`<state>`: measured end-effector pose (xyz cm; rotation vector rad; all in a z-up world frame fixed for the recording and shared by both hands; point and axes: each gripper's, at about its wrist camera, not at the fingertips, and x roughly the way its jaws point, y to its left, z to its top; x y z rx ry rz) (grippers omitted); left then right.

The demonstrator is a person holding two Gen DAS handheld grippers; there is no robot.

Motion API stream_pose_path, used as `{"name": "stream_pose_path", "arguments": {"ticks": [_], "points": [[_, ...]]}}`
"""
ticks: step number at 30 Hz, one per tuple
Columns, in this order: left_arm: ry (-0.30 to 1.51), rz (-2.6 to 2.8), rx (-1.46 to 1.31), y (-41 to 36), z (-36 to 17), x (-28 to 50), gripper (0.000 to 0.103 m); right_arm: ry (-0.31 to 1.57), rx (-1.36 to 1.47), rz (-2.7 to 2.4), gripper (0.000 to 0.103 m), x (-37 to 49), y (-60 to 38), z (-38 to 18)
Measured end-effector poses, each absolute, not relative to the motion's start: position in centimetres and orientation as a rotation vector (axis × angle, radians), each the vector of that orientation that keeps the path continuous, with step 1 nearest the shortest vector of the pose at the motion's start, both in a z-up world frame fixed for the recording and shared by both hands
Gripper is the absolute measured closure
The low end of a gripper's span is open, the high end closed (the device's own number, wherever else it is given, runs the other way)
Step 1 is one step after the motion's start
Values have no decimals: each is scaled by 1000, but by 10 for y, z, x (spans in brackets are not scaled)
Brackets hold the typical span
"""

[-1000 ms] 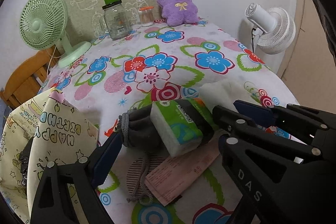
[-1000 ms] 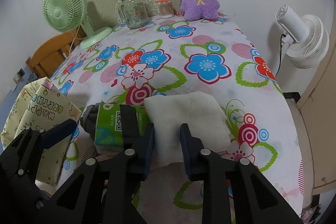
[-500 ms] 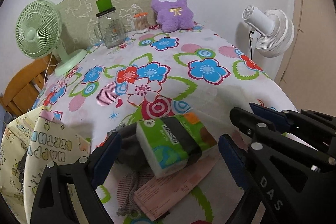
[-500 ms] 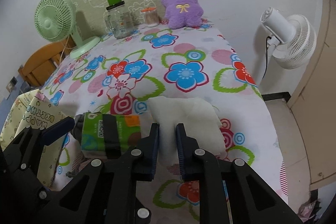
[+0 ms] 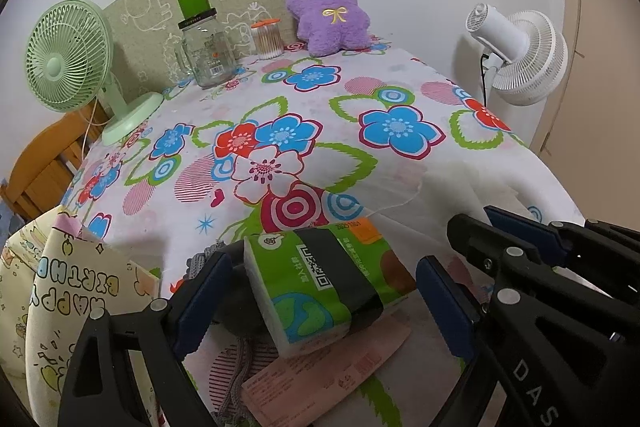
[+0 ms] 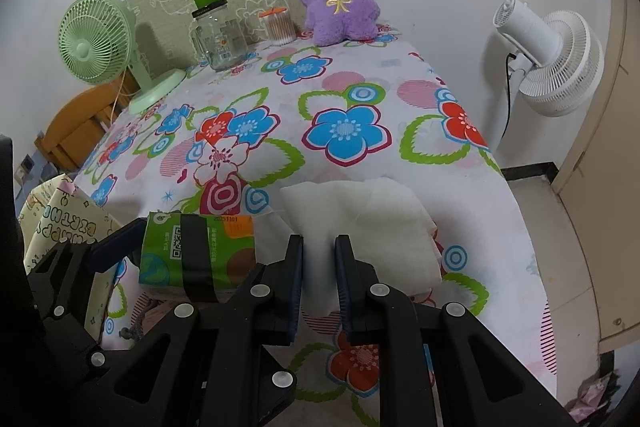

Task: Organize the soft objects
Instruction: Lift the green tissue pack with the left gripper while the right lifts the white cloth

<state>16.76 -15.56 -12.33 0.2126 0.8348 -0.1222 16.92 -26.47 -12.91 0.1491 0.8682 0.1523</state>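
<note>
A green tissue pack (image 5: pixel 320 283) with a black band lies near the table's front edge, on top of a grey knitted item (image 5: pixel 236 359) and a pink paper slip (image 5: pixel 328 371). My left gripper (image 5: pixel 322 267) straddles the pack, and its jaws are closing with a gap still showing on both sides. To the right lies a folded white cloth (image 6: pixel 372 223). My right gripper (image 6: pixel 319 243) is shut on its near edge. A purple plush (image 6: pixel 340 1) sits upright against the wall at the back.
On the flowered tablecloth (image 5: pixel 396 127) stand a green desk fan (image 5: pixel 70 55), a glass jar (image 5: pixel 206 47) and a small swab jar (image 5: pixel 267 39) at the back. A white fan (image 5: pixel 520 55) stands off the right edge. A birthday bag (image 5: pixel 72 291) hangs at the front left.
The right gripper's jaws narrowed and pinched the near edge of the white cloth. The left gripper drifted a little, so the tissue pack now sits more squarely between its jaws.
</note>
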Motion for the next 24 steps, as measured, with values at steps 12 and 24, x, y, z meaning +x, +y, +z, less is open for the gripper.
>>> {"name": "stream_pose_path", "arguments": {"ticks": [12, 24], "points": [[843, -140, 205, -154, -123, 165, 28, 867, 144, 155, 85, 167, -261, -129], [833, -153, 170, -143, -114, 151, 53, 852, 140, 173, 85, 155, -252, -121]]}}
